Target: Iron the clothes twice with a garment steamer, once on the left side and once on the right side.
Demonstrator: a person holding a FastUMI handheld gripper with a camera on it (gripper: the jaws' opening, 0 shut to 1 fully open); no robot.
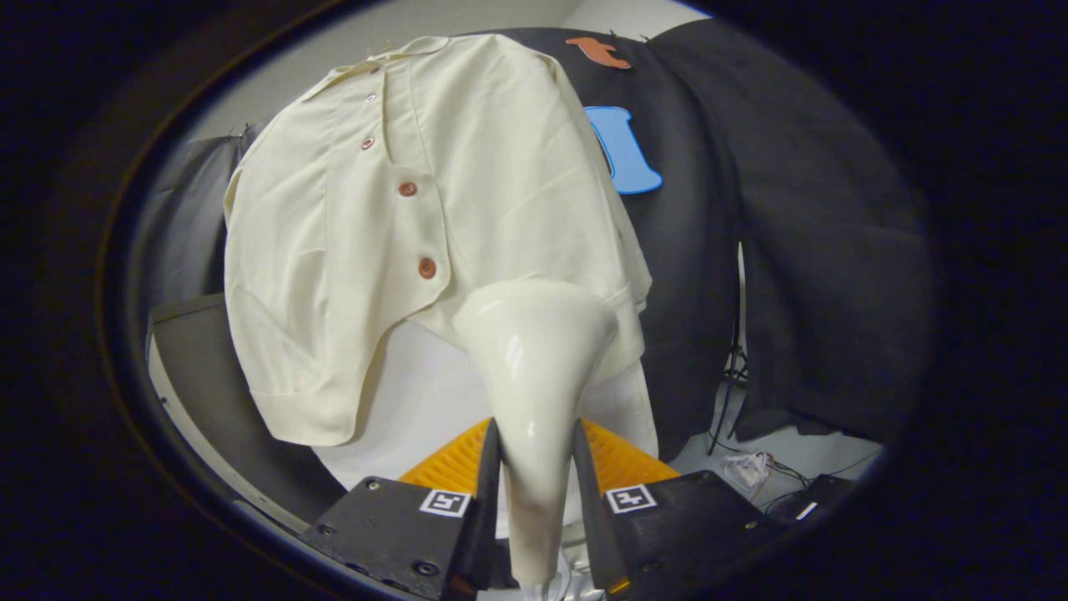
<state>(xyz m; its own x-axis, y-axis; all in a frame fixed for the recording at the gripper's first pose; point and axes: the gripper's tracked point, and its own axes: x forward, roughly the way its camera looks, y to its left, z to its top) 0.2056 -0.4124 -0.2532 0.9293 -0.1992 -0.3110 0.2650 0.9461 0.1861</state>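
A cream short-sleeved shirt (434,209) with brown buttons hangs ahead of me over a white form (417,401). A glossy white garment steamer (534,359) stands up between my two fingers, its handle pressed from both sides. Its flared head sits against the shirt's lower hem, on the side right of the button placket. My gripper (534,484) is shut on the steamer's handle.
Black cloth (793,250) drapes behind and to the right of the shirt. A dark board (209,367) lies to the left, below the sleeve. Thin cables (751,467) trail on the light floor to the right, near a stand's legs.
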